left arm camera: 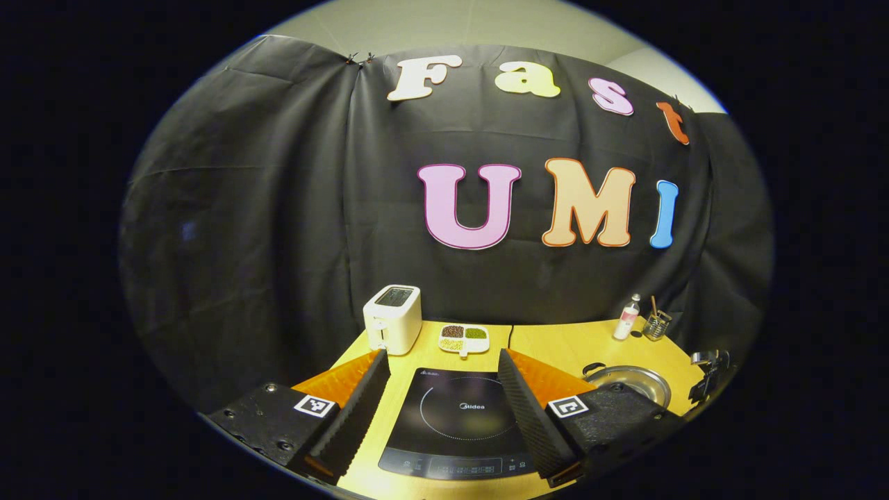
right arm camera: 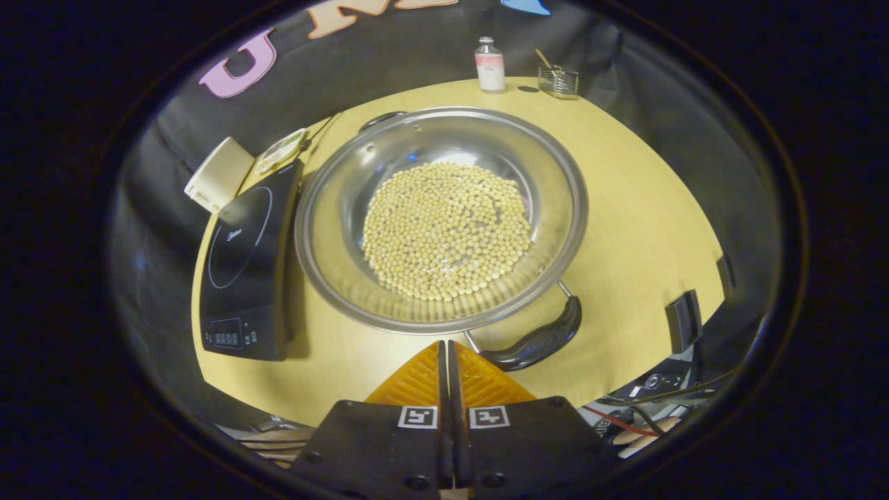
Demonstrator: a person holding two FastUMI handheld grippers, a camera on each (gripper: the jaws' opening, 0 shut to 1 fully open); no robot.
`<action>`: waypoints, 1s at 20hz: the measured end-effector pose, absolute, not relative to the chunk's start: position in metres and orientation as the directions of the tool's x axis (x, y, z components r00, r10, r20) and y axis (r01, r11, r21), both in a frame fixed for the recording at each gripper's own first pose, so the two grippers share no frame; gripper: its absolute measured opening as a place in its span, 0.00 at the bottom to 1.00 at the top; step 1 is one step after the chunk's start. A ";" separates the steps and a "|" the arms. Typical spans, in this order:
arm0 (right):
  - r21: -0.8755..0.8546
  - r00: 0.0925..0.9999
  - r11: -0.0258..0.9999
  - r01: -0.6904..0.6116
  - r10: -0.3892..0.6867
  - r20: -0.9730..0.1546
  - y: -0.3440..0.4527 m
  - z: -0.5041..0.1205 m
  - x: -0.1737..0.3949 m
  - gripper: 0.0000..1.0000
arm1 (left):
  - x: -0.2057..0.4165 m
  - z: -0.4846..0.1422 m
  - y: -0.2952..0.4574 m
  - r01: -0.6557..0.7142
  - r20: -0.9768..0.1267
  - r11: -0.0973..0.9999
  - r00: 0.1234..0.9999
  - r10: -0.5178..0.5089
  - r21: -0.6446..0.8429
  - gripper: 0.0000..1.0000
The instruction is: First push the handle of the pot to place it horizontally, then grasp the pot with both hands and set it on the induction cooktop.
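A shiny metal pot (right arm camera: 444, 146) with a glossy black plastic handle (right arm camera: 538, 342) sits mid-frame on the smooth matt wooden table (right arm camera: 639, 229), beside the glossy glass cooktop (right arm camera: 243, 271) at left.

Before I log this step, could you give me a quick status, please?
Left tool open above induction cooktop. Right tool shut, empty, beside pot handle. Pot on table, off cooktop.

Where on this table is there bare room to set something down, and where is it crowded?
Free: the tabletop right of the pot, up to the bottle and wire holder; also the front strip. Crowded: the narrow gap between the pot and cooktop, and the toaster and divided dish behind it.
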State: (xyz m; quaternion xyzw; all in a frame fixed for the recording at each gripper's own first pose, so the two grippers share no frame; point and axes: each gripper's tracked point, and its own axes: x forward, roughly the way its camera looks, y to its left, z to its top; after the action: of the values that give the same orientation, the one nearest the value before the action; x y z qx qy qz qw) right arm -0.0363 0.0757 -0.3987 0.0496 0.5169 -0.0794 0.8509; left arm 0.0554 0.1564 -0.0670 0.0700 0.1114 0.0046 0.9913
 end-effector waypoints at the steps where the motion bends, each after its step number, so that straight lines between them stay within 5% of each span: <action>1: -0.010 0.447 0.981 0.193 -0.097 -0.889 0.068 -0.398 -0.035 0.02 | 0.056 -0.068 0.157 0.005 -0.223 0.990 0.975 0.027 0.144 0.96; 20: -0.071 0.377 0.992 0.105 -0.106 -0.920 -0.049 -0.392 0.005 0.05 | 0.060 -0.084 0.071 -0.085 -0.245 0.978 0.961 0.131 0.191 0.96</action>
State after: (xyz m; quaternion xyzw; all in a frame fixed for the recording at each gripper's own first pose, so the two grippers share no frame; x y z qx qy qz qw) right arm 0.0051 -0.0487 -0.3923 -0.0001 0.5546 -0.0636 0.8297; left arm 0.0596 0.0715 -0.0835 0.0899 0.1292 0.0549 0.9860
